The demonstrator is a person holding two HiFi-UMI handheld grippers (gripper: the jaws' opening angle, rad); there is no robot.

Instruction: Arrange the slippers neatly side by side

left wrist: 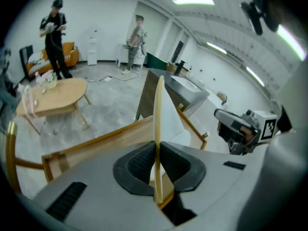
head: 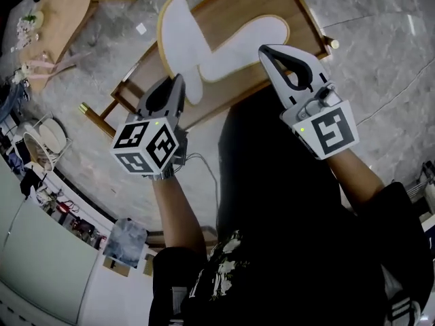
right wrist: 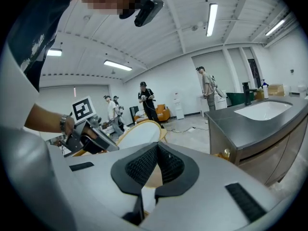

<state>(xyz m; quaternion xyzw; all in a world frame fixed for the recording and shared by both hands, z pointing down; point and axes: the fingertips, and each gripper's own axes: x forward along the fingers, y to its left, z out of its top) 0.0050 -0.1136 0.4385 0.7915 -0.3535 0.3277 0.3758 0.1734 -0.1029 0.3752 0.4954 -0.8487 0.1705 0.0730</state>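
Observation:
Two flat white slippers with tan rims show over a wooden rimmed table [head: 221, 15] in the head view. My left gripper [head: 179, 79] is shut on the near end of the left slipper [head: 180, 39]. In the left gripper view that slipper [left wrist: 157, 124] stands edge-on between the pads of the left gripper [left wrist: 157, 147]. My right gripper [head: 264, 49] is shut, its tip at the edge of the right slipper [head: 241, 49]; I cannot tell if they touch. In the right gripper view the right gripper [right wrist: 158, 146] has its pads together, and the left slipper [right wrist: 139, 134] shows beyond it.
A round wooden table [head: 64, 12] stands to the far left on the grey marble floor. A grey counter with a sink [right wrist: 260, 114] is to the right. Several people stand far back in the room. Shelving and clutter line the left wall.

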